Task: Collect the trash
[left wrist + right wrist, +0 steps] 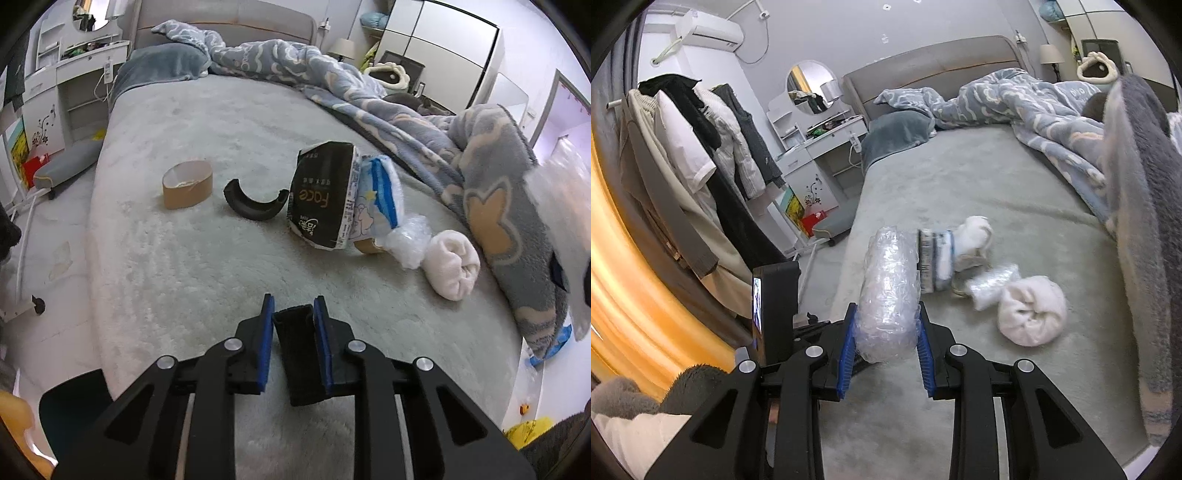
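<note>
Black fabric, a short strip of it, sits pinched between the blue pads of the left gripper [293, 314], its long axis running back along the fingers toward the camera; the jaws are nearly together on the black strip [295, 354], low over the near edge of the bed [166, 258]. Bubble wrap fills the right gripper [884, 317] in the same way: a rolled bundle [888, 288] stands up between the pads, which are pressed into its sides, and it looks lifted clear of the bed. More trash lies ahead toward the middle of the bed. From the left gripper, a cardboard tape core [187, 184] is ahead and to the left, a curved black plastic piece [255, 203] just right of it, then a black tissue pack [323, 195] lying across a blue-and-white wrapper [375, 192], with a crumpled clear bag [408, 242] beside a rolled white towel [452, 264]. Both grippers being full, my guess is each load must be dropped before anything else is taken; the left one is nearer the tape core
</note>
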`<state>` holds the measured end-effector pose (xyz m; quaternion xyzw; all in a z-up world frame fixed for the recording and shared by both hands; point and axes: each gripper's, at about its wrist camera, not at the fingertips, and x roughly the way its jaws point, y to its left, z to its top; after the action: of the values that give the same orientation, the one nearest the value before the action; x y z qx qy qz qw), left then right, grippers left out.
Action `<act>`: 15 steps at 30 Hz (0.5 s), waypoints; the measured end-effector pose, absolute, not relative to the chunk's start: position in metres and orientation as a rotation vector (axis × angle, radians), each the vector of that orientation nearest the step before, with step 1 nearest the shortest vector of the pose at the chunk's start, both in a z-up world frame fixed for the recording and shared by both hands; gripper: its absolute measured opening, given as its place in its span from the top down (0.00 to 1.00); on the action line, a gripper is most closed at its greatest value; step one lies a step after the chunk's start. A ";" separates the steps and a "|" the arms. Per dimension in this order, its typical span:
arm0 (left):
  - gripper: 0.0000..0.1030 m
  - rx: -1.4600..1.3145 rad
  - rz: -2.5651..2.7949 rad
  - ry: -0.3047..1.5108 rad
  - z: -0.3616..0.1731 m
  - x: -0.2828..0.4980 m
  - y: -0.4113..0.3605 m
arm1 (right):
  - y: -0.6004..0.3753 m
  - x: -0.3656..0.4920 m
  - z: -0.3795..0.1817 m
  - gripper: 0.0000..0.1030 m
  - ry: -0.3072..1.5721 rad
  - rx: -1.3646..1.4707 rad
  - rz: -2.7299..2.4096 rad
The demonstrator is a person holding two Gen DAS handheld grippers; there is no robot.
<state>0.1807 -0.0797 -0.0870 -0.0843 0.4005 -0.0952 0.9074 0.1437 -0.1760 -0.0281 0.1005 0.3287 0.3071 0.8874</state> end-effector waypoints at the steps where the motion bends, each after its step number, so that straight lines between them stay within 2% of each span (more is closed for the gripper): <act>1: 0.78 -0.180 -0.200 0.822 -0.086 0.178 -0.077 | -0.173 0.144 -0.027 0.71 0.682 0.207 0.641; 15: 0.79 -0.254 -0.179 0.769 -0.062 0.149 -0.015 | -0.122 0.148 -0.021 0.71 0.694 0.182 0.673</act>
<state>0.1485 -0.0151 -0.0625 -0.1236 0.3735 -0.0871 0.9152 0.1482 -0.1224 -0.0212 0.0874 0.3333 0.3230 0.8814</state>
